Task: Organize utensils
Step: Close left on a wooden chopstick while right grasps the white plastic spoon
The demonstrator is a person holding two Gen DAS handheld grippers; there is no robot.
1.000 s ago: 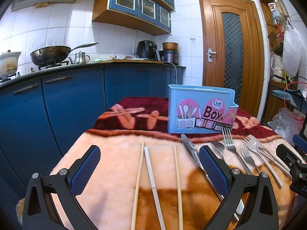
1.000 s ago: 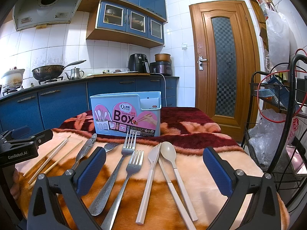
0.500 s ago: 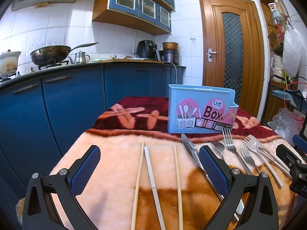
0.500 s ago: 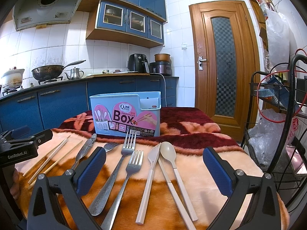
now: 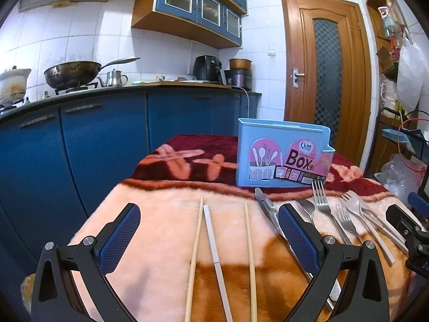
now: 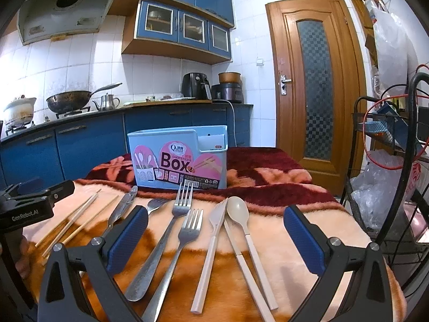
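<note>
Left gripper: jaws wide apart, holding nothing, poised above the near edge of the blanket-covered table; two wooden chopsticks and a pale plastic chopstick lie lengthwise between its blue pads, untouched. Right gripper: jaws likewise wide apart, empty, touching nothing. Beneath it, left to right: a large steel fork, a smaller steel fork, a pale plastic knife, a pale plastic spoon. A table knife and a further fork sit left of that group, partly behind the right gripper's left pad. Blue utensil box, labelled "Box", stands upright at the far side of the utensil row, on the dark red band of the blanket. Handle ends of most pieces are cut off by the lower frame edge or hidden behind gripper bodies. Box interior not visible; compartments cannot be made out.
</note>
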